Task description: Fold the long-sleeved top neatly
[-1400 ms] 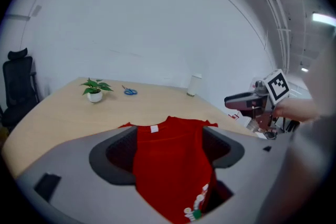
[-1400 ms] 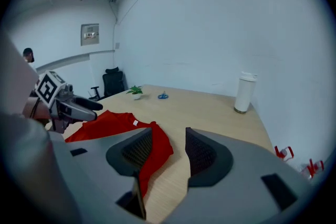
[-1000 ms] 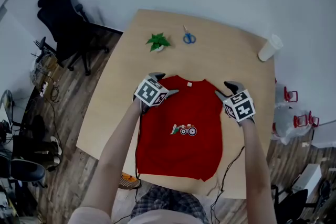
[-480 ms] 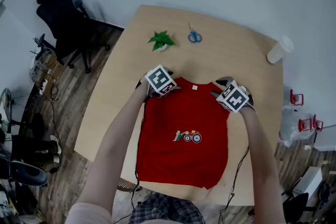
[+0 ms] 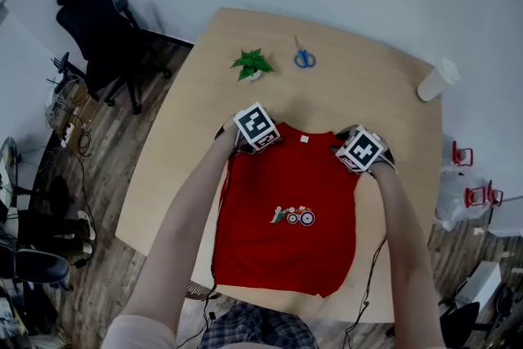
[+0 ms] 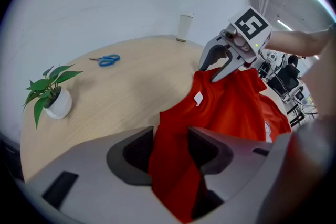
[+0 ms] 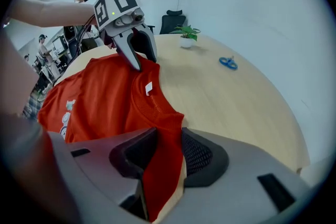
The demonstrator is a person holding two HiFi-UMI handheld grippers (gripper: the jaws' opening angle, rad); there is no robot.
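One red top [image 5: 270, 257] lies flat by the counter's [image 5: 184, 147] near edge. The left claw [image 6: 170, 149] and the right claw [image 7: 165, 152] have just been closing, and each pinches one shoulder of it. Along the far edge stand one plant [image 5: 252, 63], one pair of scissors [image 5: 304, 57] and one cup [image 5: 435, 80].

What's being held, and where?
Red long-sleeved fabric top, at both shoulders: left gripper and right gripper jaws have just been closing around it; clamping unclear.
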